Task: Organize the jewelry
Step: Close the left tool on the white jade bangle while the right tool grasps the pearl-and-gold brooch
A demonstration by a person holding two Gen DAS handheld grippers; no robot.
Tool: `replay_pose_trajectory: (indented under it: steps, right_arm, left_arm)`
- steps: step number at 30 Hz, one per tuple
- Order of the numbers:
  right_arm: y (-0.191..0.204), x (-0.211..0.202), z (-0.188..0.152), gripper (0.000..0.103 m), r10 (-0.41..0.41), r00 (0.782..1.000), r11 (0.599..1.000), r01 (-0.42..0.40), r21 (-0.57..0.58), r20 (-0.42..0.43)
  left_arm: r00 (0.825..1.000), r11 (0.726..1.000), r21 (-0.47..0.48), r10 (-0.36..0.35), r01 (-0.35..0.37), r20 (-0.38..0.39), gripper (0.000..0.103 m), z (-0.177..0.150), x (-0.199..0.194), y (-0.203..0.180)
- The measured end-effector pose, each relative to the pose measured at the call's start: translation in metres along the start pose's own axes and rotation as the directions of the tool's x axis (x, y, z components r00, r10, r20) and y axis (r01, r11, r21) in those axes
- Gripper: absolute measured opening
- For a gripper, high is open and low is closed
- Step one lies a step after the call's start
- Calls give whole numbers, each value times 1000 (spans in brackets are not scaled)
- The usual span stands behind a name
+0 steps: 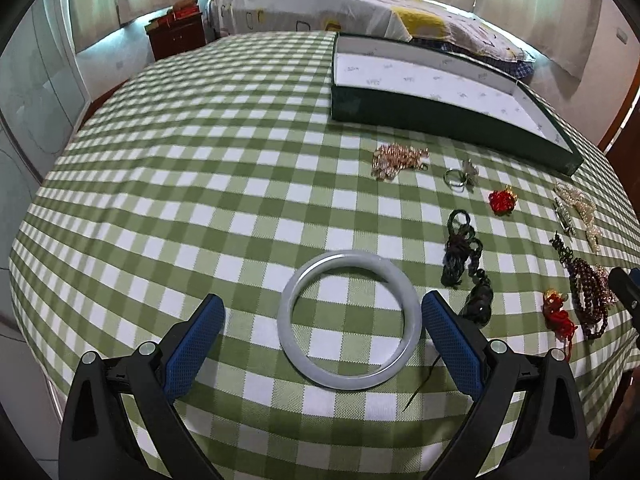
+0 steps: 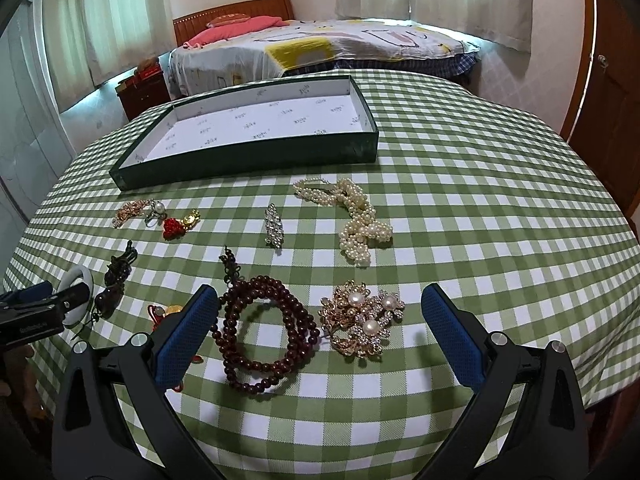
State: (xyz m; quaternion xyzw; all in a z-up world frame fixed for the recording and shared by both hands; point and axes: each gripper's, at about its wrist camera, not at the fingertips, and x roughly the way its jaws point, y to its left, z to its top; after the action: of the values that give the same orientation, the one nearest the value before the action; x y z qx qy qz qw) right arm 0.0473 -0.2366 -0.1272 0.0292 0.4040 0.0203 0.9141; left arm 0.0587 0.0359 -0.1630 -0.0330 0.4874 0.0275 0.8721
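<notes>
A pale jade bangle (image 1: 349, 319) lies flat on the green checked tablecloth, between the wide-open fingers of my left gripper (image 1: 320, 312). My right gripper (image 2: 320, 306) is open above a dark red bead bracelet (image 2: 266, 338) and a gold pearl brooch (image 2: 362, 322). A pearl necklace (image 2: 354, 216) and a crystal clip (image 2: 275, 224) lie beyond them. A dark green box (image 2: 248, 160) with a white lining stands empty at the far side; it also shows in the left wrist view (image 1: 448, 120).
More pieces lie on the cloth: a gold chain (image 1: 398, 160), a ring (image 1: 460, 176), a red charm (image 1: 502, 200), a black cord piece (image 1: 464, 252), a red tassel charm (image 1: 558, 312). A bed (image 2: 320, 48) stands behind the table.
</notes>
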Motion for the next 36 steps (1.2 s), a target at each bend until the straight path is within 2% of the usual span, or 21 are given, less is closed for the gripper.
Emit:
replay_pose_trajectory:
  steps: [2,8,14,15,17,18,19,20,24,32,36]
  right_arm:
    - [0,1,0,99,5,1000,1000,-5,-2,-2]
    - [2,1,-1,99,12,1000,1000,-12,-10,-12]
    - [-2,-5,0,98,4,1000,1000,-4,-3,7]
    - [-5,-4,1,98,-3,1000,1000,3,2,6]
    - [-10,-3,1,97,-12,1000,1000,12,15,3]
    - [-13,-2,2,91,-13,1000,1000,13,22,2]
    - [-16,-1,2,88,-12,1000,999,12,32,-2]
    - [-21,1,2,82,-11,1000,999,12,47,-12]
    - [-28,7,1,75,-19,999,998,21,67,-35]
    - [-30,20,-1,70,-28,997,997,32,68,-70]
    - [-33,22,-3,62,-27,996,997,32,73,-80]
  left_arm:
    - [1000,1000,23,18,-18,1,96,-1,2,-4]
    - [1000,999,47,9,-10,20,97,3,6,-2]
    - [999,999,35,11,-12,31,95,6,5,5]
    - [999,999,33,14,-15,37,93,6,5,5]
    - [998,999,32,16,-18,54,82,6,3,7]
    - [998,999,36,17,-19,68,72,6,1,8]
    - [997,999,37,17,-20,72,68,7,0,9]
    - [997,999,34,15,-17,73,68,7,0,12]
    - [997,999,40,16,-19,80,68,8,0,12]
    - [996,999,40,19,-22,83,68,8,0,12]
    - [996,999,40,19,-22,83,68,9,1,12]
